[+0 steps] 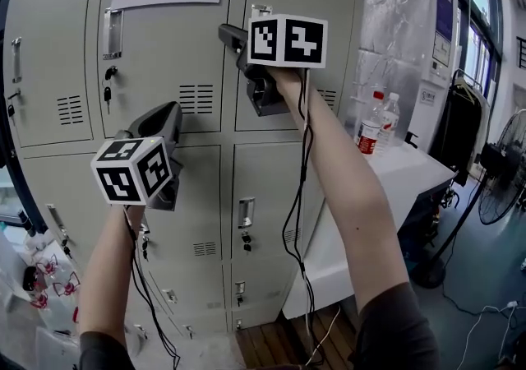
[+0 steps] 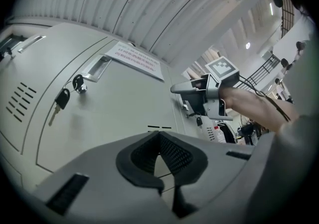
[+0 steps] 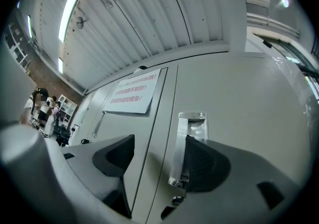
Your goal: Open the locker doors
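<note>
Right gripper view: handle (image 3: 185, 138) between tongs (image 3: 159, 161)

Left tool (image 2: 159, 137) held low, jaws together, right tool (image 3: 158, 154) raised higher, jaws apart

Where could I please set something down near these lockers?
The white table right of the lockers is bare along its front and middle. Its back corner is taken by two bottles. Low down at the left it looks cluttered.
</note>
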`<state>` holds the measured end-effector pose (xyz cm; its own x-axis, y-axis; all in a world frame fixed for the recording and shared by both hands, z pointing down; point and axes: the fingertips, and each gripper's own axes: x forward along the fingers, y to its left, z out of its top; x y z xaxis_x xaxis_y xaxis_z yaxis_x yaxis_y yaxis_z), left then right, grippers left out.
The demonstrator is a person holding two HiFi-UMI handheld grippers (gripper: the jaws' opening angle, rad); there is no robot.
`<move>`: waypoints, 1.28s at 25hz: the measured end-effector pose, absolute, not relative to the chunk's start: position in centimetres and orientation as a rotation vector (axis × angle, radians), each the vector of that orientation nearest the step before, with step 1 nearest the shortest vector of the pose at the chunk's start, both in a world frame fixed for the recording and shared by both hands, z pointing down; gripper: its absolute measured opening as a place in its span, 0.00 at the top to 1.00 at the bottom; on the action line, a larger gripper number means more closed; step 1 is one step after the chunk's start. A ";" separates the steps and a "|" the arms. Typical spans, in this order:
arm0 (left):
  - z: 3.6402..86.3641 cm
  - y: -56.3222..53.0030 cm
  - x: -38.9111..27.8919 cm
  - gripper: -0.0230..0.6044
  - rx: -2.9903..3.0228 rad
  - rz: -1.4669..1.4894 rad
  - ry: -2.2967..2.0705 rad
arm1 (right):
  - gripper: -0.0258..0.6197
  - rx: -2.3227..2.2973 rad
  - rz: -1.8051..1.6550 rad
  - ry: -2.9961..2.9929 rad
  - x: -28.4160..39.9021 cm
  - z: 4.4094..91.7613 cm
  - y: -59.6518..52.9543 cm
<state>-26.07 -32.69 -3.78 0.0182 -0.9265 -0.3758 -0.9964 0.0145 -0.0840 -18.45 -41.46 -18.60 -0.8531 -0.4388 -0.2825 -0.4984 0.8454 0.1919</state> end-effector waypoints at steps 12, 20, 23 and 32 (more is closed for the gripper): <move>-3.0 -32.4 -25.3 0.95 -2.025 0.354 1.935 | 0.69 -1.042 0.500 2.679 -15.2 -18.7 -40.5; -3.1 -31.1 -23.9 0.95 -2.050 0.299 1.917 | 0.72 -1.086 0.504 2.677 -13.9 -18.8 -39.6; -3.3 -30.5 -22.9 0.95 -2.054 0.263 1.888 | 0.72 -1.092 0.520 2.680 -13.4 -18.8 -39.1; -3.4 -30.0 -21.9 0.95 -2.088 0.266 1.863 | 0.70 -1.149 0.627 2.668 -11.3 -18.8 -37.5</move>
<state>-21.89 -30.04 -3.39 0.1280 -0.9272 -0.3519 -0.9887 -0.0914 -0.1187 -11.35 -37.51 -18.77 -0.6887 -0.6536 -0.3137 -0.7249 0.6149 0.3105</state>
